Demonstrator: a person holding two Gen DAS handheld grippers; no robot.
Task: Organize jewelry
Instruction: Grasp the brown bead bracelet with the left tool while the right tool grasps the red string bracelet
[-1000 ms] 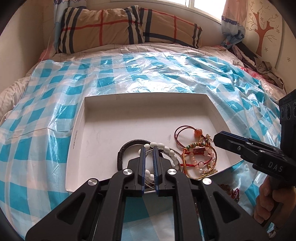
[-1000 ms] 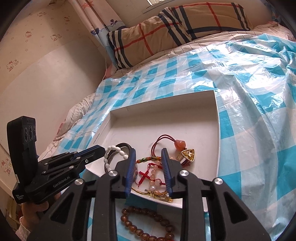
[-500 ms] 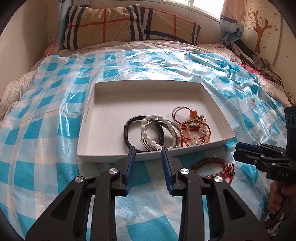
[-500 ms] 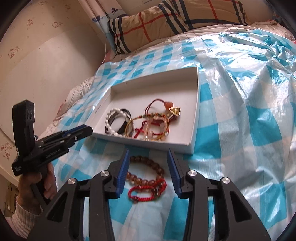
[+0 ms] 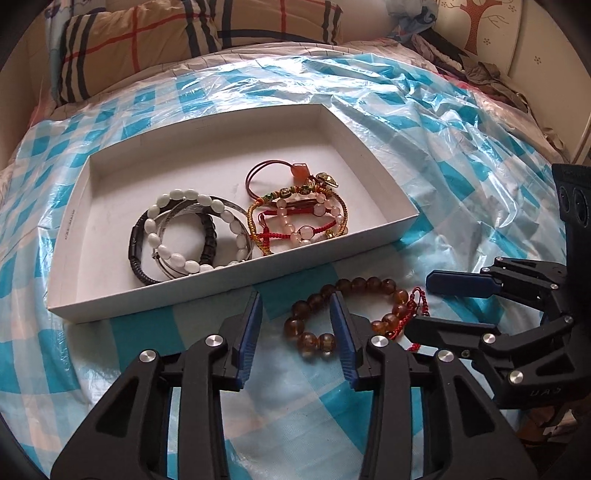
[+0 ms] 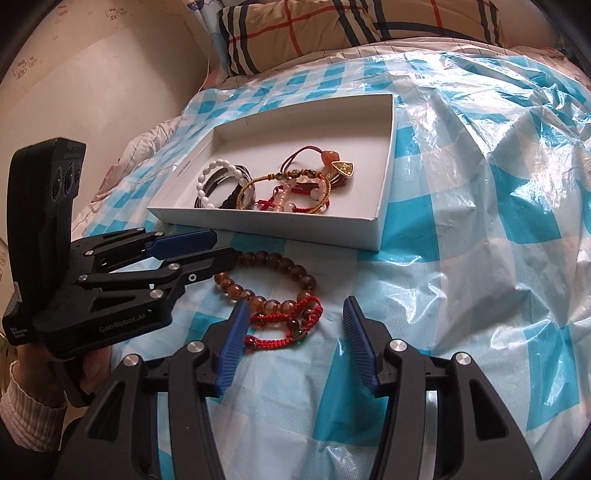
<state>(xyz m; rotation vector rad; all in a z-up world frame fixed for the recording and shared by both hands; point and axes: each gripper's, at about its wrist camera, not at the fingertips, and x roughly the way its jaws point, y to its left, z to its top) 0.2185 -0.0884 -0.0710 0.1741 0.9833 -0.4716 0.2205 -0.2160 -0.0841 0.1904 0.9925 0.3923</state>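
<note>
A white tray point(image 5: 184, 291) point(image 6: 384, 177) lies on the bed and holds several bracelets: a white bead bracelet point(image 5: 192, 229), a black band, red and gold cords point(image 5: 299, 221). In front of the tray on the plastic sheet lie a brown bead bracelet point(image 5: 354, 288) point(image 6: 284, 273) and a red cord bracelet point(image 6: 288, 325). My left gripper point(image 5: 295, 325) is open, its right finger beside the brown beads. My right gripper point(image 6: 291, 332) is open above the red cord bracelet. Both are empty.
A blue-and-white checked plastic sheet point(image 6: 480, 221) covers the bed. A plaid pillow point(image 5: 177, 33) lies at the head. A cream wall point(image 6: 92, 81) runs on the left. Clothes point(image 5: 480, 70) are piled at the far right.
Both grippers have drawn back from the tray and opened wider. The left let go of the white bead bracelet in the tray. Both now hover by the bracelets on the sheet.
</note>
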